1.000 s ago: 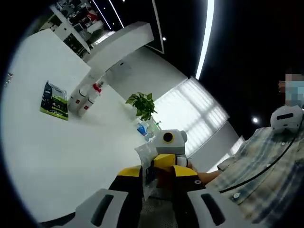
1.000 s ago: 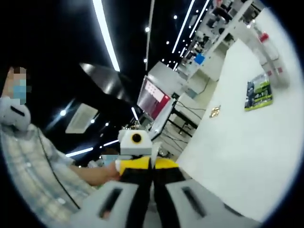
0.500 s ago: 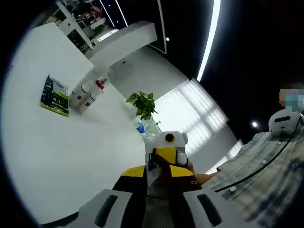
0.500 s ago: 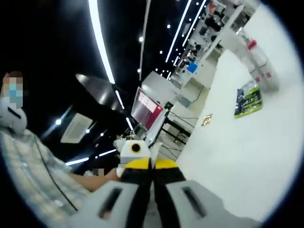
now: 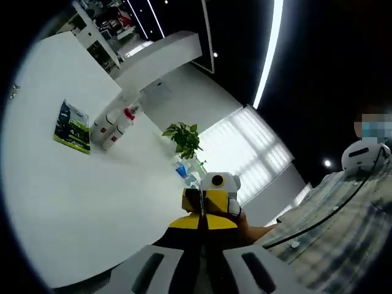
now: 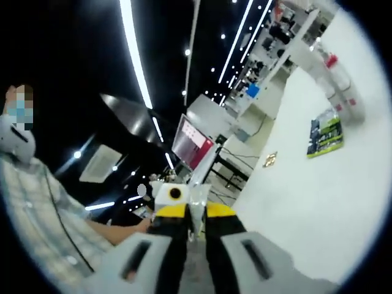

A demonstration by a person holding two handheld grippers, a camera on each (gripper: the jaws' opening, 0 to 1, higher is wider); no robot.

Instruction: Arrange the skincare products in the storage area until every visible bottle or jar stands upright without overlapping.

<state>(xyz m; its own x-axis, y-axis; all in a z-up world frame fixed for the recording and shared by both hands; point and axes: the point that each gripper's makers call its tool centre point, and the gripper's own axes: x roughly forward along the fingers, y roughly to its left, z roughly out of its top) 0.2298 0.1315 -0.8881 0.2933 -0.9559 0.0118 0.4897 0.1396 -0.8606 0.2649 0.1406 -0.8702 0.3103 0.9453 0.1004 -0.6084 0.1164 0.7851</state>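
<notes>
Two white bottles with red caps (image 5: 111, 124) lie side by side far off on the white table (image 5: 73, 190); in the right gripper view the same bottles (image 6: 340, 86) show at the upper right. A small blue bottle (image 5: 182, 169) stands by a potted plant (image 5: 184, 137). My left gripper (image 5: 202, 236) is raised off the table, jaws pressed together with nothing between them. My right gripper (image 6: 196, 229) faces it tip to tip with a narrow gap between its jaws. Each gripper shows in the other's view: the right gripper (image 5: 208, 199), the left gripper (image 6: 176, 195).
A green and black packet (image 5: 71, 126) lies flat next to the bottles, seen too as the packet (image 6: 324, 135). A small metal object (image 6: 269, 160) rests near the table edge. A person in a plaid shirt (image 5: 331, 233) holds both grippers. Shelves and desks stand beyond the table.
The left jaws have closed from a clear gap to touching. The right jaws, together before, now stand slightly apart. A clear plastic scrap seen between the grippers a second ago has gone.
</notes>
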